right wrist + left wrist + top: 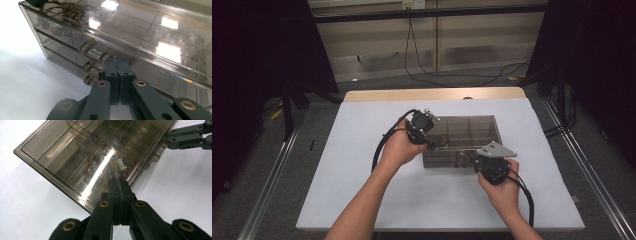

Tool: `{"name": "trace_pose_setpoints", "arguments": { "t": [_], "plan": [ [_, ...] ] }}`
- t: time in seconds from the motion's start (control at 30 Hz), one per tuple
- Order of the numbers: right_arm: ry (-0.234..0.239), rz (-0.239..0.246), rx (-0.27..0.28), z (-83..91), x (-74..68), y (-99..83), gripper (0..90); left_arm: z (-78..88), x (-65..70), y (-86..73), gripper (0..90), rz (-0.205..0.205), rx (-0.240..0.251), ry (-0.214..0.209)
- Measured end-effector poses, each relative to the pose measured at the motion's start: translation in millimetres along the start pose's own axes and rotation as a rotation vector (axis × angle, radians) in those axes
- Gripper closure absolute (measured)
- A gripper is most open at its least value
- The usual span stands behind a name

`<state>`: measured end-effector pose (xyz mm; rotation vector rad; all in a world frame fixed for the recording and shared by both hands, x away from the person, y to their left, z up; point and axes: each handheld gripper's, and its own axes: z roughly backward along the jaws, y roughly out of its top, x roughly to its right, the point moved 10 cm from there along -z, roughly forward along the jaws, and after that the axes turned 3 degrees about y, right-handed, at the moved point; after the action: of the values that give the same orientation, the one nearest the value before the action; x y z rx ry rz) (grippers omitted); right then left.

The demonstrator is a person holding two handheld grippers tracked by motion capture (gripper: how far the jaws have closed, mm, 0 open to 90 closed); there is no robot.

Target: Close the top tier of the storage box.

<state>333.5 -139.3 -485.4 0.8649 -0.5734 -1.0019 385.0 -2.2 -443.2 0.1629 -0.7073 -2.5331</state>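
Observation:
A smoky clear drawer box (pixel 469 131) stands mid-table. In the left gripper view its lid (pixel 75 152) shows a coiled brown cord (pixel 96 152) and a small white piece (pixel 121 164) underneath. My left gripper (pixel 432 141) is shut, its tips (pixel 118 183) resting over the lid's front edge with nothing between them. My right gripper (pixel 473 159), under a grey plate (pixel 497 149), is also shut. Its tips (pixel 117 61) sit right by the clear drawer handles (pixel 93 53) on the box front (pixel 62 52). The right gripper's jaws also appear far off (pixel 190 135) in the left gripper view.
The white table top (pixel 362 165) has free room left, right and in front of the box. Its wooden far edge (pixel 432 94) borders the floor, where cables (pixel 452 75) lie. Dark curtains and metal rails flank both sides.

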Motion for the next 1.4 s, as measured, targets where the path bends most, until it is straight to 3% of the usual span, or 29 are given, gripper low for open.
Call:
{"name": "trace_pose_setpoints", "arguments": {
  "t": [0.6, 0.83, 0.9, 1.03, 1.23, 1.4],
  "plan": [
    [-0.003, 0.001, -0.006, 0.2, 1.3, -1.0, 86.8, 0.0, 0.4, 0.4, 90.0, 0.016, 0.016, -0.003],
    [0.012, -0.010, -0.018, 0.7, 1.8, -5.7, 83.6, 1.0, 0.3, 0.1, 85.7, 0.023, 0.023, -0.015],
    [0.018, -0.008, -0.021, 0.7, 0.7, -7.3, 82.7, 1.7, 1.5, -0.5, 83.1, 0.035, 0.023, -0.031],
    [0.029, -0.009, -0.021, 1.8, -1.6, -8.4, 80.5, 2.4, 0.8, -1.2, 79.2, 0.031, 0.022, -0.024],
    [0.060, -0.005, -0.028, 3.3, -4.3, -11.1, 69.0, 3.9, -0.8, -3.4, 66.9, 0.028, 0.015, -0.018],
    [0.070, -0.021, -0.023, 6.1, -3.0, -10.7, 61.7, 7.7, -7.5, -3.3, 57.5, 0.050, 0.045, -0.014]
  ]
}}
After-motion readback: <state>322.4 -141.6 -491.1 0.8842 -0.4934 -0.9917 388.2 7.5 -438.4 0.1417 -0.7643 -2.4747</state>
